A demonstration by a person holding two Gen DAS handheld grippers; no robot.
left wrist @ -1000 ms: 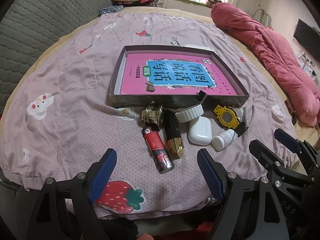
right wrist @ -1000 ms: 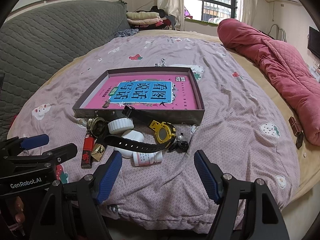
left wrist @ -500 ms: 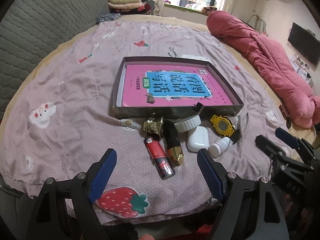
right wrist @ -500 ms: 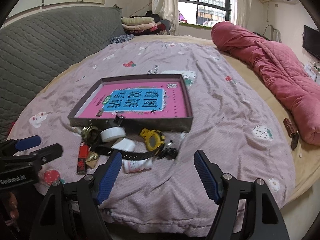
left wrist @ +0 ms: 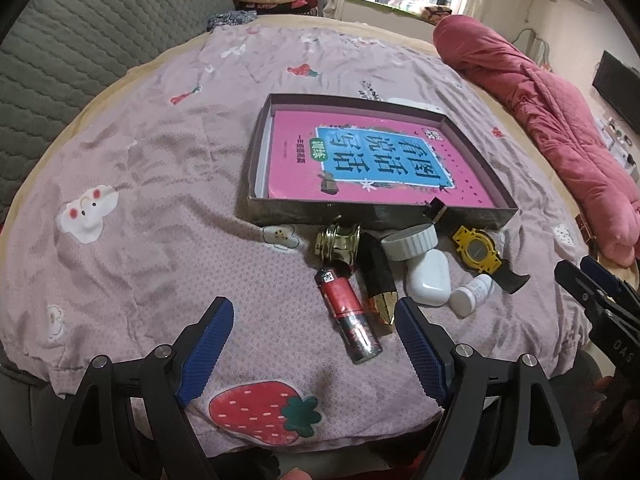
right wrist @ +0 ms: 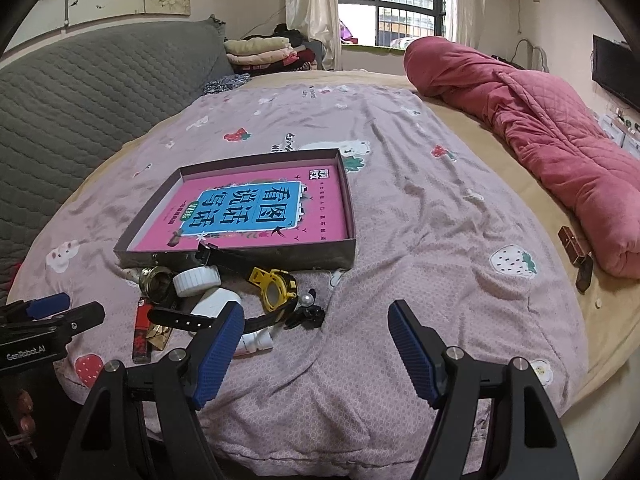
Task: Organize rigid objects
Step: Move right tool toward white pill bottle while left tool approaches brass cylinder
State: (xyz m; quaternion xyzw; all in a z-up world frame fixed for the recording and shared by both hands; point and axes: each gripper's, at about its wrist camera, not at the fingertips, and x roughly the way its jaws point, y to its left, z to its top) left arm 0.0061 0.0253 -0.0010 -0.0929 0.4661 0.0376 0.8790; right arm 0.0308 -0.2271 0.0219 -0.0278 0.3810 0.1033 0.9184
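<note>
Surface: bed with a mauve quilt (left wrist: 160, 208) printed with strawberries and small animals, rumpled in places
Room: grey padded headboard (right wrist: 80, 92) to the left, folded clothes (right wrist: 264, 50) stacked near a barred window (right wrist: 388, 0), rolled red blanket (right wrist: 532, 120) along the right edge, dark screen (right wrist: 616, 68) on the right wall
Box: shallow dark tray (left wrist: 360, 216) lying flat mid-bed, a pink book (left wrist: 360, 160) with a blue title panel inside it
Pile: small things clustered against the tray's near wall, outside it
Gold piece: shiny gold cap (left wrist: 338, 242) touching the tray wall, at the left of the pile
Lighter: red lighter (left wrist: 348, 312) lying flat, nearest the left gripper
Tube: black tube with a gold tip (left wrist: 378, 276) just beside the lighter, to its right
Lid: white ribbed lid (left wrist: 410, 242) leaning by the tray wall
Case: white rounded case (left wrist: 428, 276) next to a small white bottle (left wrist: 472, 294)
Watch: yellow watch (left wrist: 478, 248) with a black strap, one strap end resting up on the tray rim
Bead: pearl bead on a black clip (right wrist: 308, 310) right of the watch
Left gripper (left wrist: 314, 344): blue pads spread wide, holding nothing, hanging near the bed's edge with the lighter's end between the fingertips
Right gripper (right wrist: 316, 340): spread wide too, holding nothing, low near the bed's edge, pile just ahead and left, left pad overlapping the bottle in view
</note>
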